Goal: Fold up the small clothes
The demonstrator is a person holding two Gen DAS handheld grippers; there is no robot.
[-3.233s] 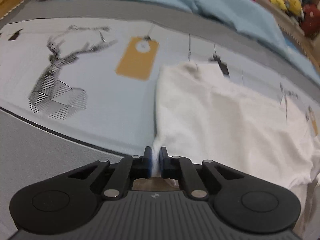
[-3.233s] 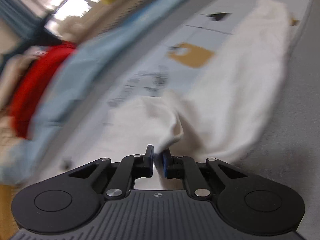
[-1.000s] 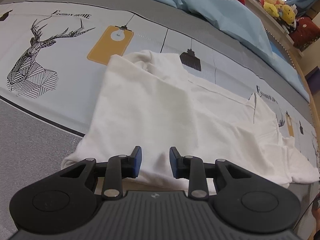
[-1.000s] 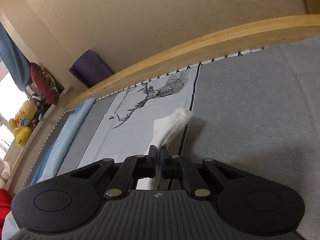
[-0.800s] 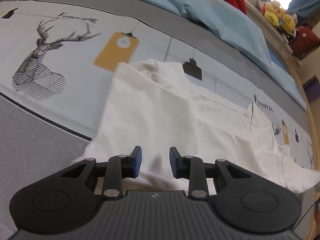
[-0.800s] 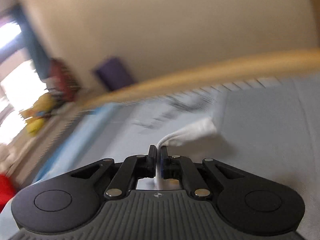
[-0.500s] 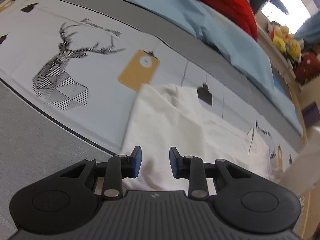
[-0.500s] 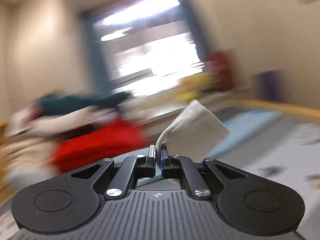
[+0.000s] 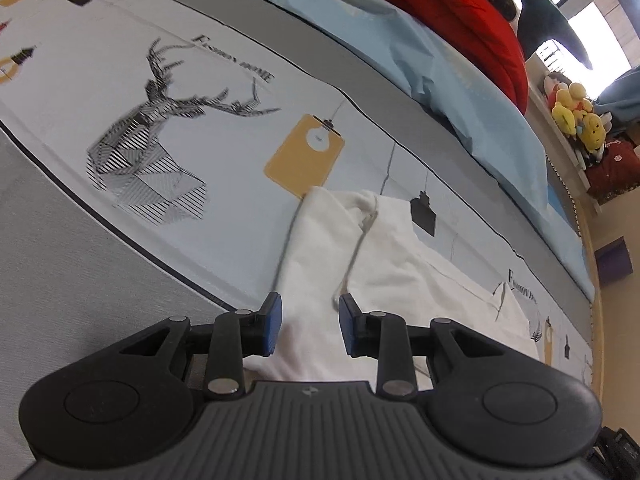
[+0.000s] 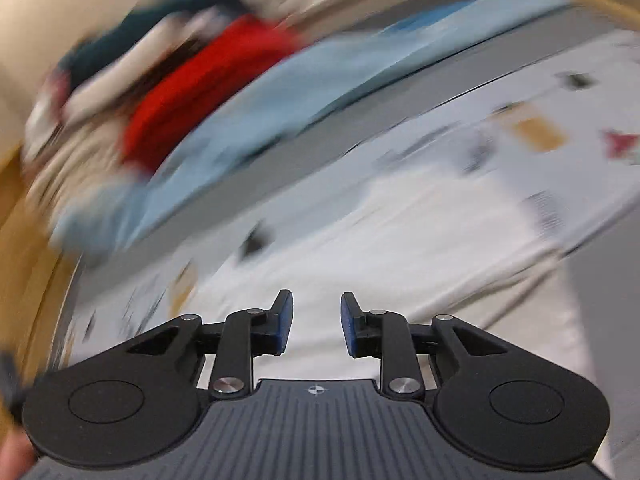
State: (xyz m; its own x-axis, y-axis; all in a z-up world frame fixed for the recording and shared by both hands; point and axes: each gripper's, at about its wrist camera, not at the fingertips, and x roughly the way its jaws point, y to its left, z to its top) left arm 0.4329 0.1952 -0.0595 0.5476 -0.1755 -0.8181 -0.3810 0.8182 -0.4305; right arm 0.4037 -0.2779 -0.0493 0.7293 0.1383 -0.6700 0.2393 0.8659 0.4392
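Note:
A white garment [image 9: 384, 256] lies on the printed bedsheet [image 9: 168, 128], with a fresh fold edge running down its left part. My left gripper [image 9: 308, 326] hovers open above the garment's near edge, and nothing is pinched between its blue pads. In the blurred right wrist view the same white garment [image 10: 400, 240] spreads below my right gripper [image 10: 316, 326]. Its jaws are opening, with a gap between the pads and no cloth in them.
A light blue blanket [image 9: 460, 92] and a red quilt [image 9: 436, 12] lie along the far side of the bed. Plush toys [image 9: 576, 116] sit on a ledge at the right. The wooden bed frame [image 10: 24, 240] borders the sheet.
The right gripper swung the white sleeve it held across over the garment, then let it go and its jaws parted. The left gripper stayed open and drifted left along the garment's edge.

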